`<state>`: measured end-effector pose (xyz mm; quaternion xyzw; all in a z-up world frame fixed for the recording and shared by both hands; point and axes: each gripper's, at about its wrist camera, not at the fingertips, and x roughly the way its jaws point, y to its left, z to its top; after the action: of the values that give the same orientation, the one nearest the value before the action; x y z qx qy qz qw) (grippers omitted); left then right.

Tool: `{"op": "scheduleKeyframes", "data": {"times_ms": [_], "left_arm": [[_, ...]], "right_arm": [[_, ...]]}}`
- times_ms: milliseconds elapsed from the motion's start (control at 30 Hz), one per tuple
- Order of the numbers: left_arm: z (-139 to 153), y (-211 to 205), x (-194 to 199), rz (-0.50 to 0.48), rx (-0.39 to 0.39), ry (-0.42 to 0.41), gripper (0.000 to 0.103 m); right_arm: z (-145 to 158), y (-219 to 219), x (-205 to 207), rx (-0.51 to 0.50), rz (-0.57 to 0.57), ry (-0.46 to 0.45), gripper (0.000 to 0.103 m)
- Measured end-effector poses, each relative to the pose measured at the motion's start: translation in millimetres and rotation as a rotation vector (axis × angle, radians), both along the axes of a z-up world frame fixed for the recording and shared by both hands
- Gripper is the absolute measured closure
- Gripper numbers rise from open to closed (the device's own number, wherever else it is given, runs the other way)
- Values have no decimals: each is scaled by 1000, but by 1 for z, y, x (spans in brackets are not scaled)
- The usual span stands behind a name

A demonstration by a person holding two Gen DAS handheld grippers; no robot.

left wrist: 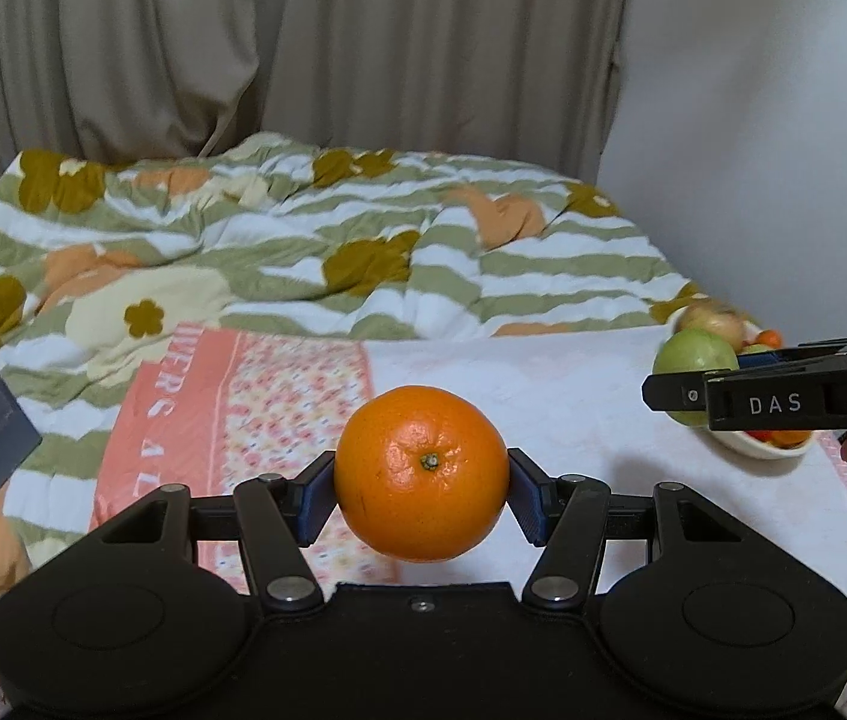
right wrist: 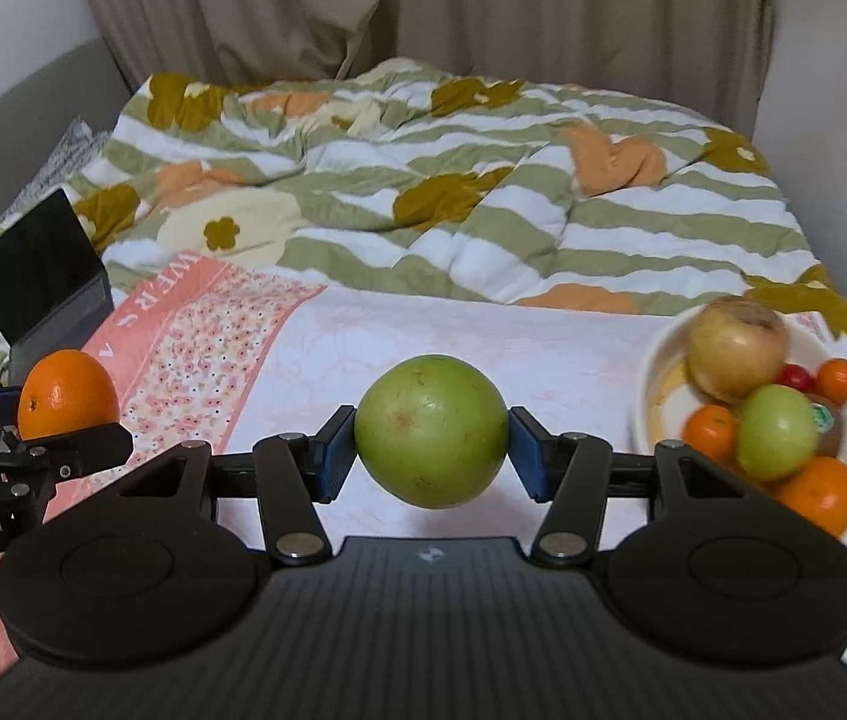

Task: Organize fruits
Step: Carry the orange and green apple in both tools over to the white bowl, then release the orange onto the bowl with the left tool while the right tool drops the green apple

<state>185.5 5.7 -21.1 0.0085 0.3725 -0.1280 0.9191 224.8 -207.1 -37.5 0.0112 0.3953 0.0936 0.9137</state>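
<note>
Orange fruit [left wrist: 421, 473]: hanging clamped in left gripper [left wrist: 421, 489] fingers, left of bowl [right wrist: 654, 384]
Green apple [right wrist: 432, 431]: being squeezed by right gripper [right wrist: 432, 450] fingers, just beside bowl

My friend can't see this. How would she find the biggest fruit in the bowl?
Look at the white bowl on the pink-and-white cloth at the right. At its back sits a yellowish-brown apple, bigger and duller than the oranges, green fruit and red bits in front.

Both wrist views low, facing bedward — sharing the bowl [left wrist: 741, 444] [right wrist: 657, 360]
</note>
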Motion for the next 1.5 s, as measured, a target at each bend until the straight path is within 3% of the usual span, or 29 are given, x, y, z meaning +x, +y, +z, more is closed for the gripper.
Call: {"op": "scheduleKeyframes", "data": {"times_ms": [400, 767, 1133, 1500], "left_arm": [[37, -92, -33, 33, -26, -73, 40], [35, -192, -22, 1, -29, -83, 40], [1, -253, 32, -95, 19, -13, 40], [-44, -267, 87, -171, 93, 51, 40]], "right_arm": [[35, -100, -45, 24, 29, -71, 34], [35, -196, -45, 1, 35, -99, 34], [6, -255, -18, 29, -80, -53, 34], [-25, -278, 10, 47, -195, 13, 34]]}}
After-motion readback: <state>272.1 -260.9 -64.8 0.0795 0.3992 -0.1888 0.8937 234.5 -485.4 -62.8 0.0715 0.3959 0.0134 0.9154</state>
